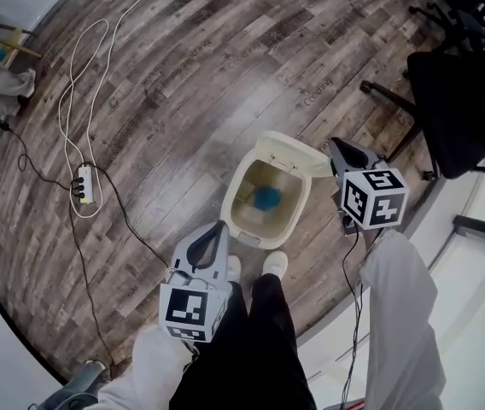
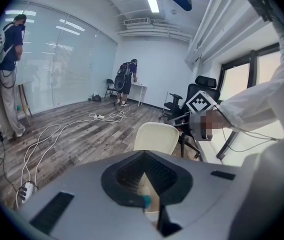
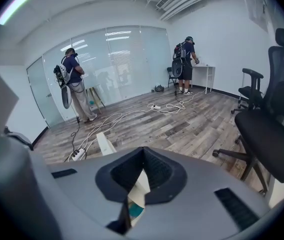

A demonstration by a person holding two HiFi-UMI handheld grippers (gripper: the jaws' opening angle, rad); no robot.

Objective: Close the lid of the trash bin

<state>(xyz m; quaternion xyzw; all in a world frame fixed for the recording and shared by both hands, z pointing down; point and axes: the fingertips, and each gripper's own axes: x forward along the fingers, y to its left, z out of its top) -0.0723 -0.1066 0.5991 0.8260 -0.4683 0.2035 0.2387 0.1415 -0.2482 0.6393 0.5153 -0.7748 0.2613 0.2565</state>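
Observation:
The cream trash bin (image 1: 235, 193) stands open on the wood floor just ahead of the person's shoes. Its lid (image 1: 298, 154) is tipped up at the far right side, and something blue (image 1: 267, 197) lies inside. My left gripper (image 1: 222, 225) hovers by the bin's near left corner, jaws shut and empty. My right gripper (image 1: 335, 143) is just right of the raised lid, also shut with nothing in it. The upright lid (image 2: 156, 138) shows beyond the jaws in the left gripper view. In the right gripper view the lid (image 3: 104, 144) appears edge-on at the left.
A black office chair (image 1: 456, 75) stands at the far right. A power strip (image 1: 83, 184) with white and black cables (image 1: 97, 58) lies on the floor to the left. Two people (image 3: 74, 84) (image 3: 186, 66) stand far off by the glass wall.

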